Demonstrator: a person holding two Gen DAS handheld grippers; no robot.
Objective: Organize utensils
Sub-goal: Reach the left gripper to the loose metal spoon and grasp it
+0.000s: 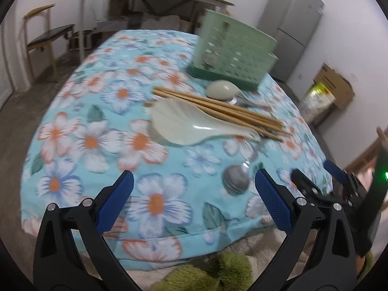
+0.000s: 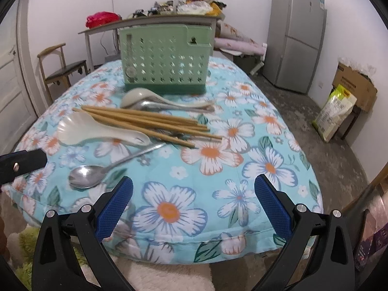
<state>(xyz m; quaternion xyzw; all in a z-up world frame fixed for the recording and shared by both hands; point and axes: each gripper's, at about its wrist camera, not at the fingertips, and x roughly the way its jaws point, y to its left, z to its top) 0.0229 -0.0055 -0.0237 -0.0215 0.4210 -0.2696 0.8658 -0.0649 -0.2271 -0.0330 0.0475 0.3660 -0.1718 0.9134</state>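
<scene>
A green perforated utensil holder (image 2: 165,60) stands at the far side of the flowered table; it also shows in the left wrist view (image 1: 230,51). In front of it lie a grey-white spoon (image 2: 138,97), several wooden chopsticks (image 2: 145,121), a white rice paddle (image 2: 97,131) and a metal spoon (image 2: 89,175). In the left wrist view the chopsticks (image 1: 218,109), paddle (image 1: 191,123) and metal spoon (image 1: 236,180) lie ahead. My left gripper (image 1: 194,201) is open and empty near the table's front edge. My right gripper (image 2: 194,201) is open and empty, right of the metal spoon.
The flowered tablecloth (image 2: 218,160) covers the table. A chair (image 2: 63,68), a cluttered side table (image 2: 155,21), a fridge (image 2: 298,34) and a cardboard box with a bag (image 2: 339,106) stand around the room. A green plush thing (image 1: 213,274) lies below the table edge.
</scene>
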